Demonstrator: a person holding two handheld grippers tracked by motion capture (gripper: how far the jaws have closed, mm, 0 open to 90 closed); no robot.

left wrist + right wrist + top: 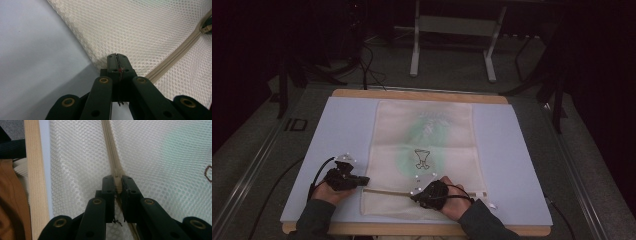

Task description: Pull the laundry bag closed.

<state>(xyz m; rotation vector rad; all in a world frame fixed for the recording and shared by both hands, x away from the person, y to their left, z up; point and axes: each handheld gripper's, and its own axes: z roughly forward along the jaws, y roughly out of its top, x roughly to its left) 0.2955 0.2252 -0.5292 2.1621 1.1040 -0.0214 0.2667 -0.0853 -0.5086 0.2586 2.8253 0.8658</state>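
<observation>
- The mesh bag (424, 150) lies flat in the middle of the pale blue mat (342, 130), its zipper (387, 191) running across the end nearest the person.
- The left gripper (362, 181) sits at the bag's left edge; in the left gripper view its jaws are pressed together on the corner of the mesh (117, 58), right where the zipper begins.
- The right gripper (417, 196) is on the zipper line near the bag's middle; in the right gripper view its jaws stand narrow, pinching a beige piece that is probably the slider or pull (118, 183), though the close view is too tight to be sure.
- To do the step well, the left gripper should anchor the corner and keep the fabric taut, so the mesh does not bunch ahead of the slider.
- The right gripper should pull straight along the zipper tape, low and level with the mat, not upward, and keep a firm pinch so the small tab does not slip out.
- A steady pace suits it, since loose mesh could catch in the teeth.
- Count: one mesh bag, one zipper, one mat, two grippers, one in each hand.
</observation>
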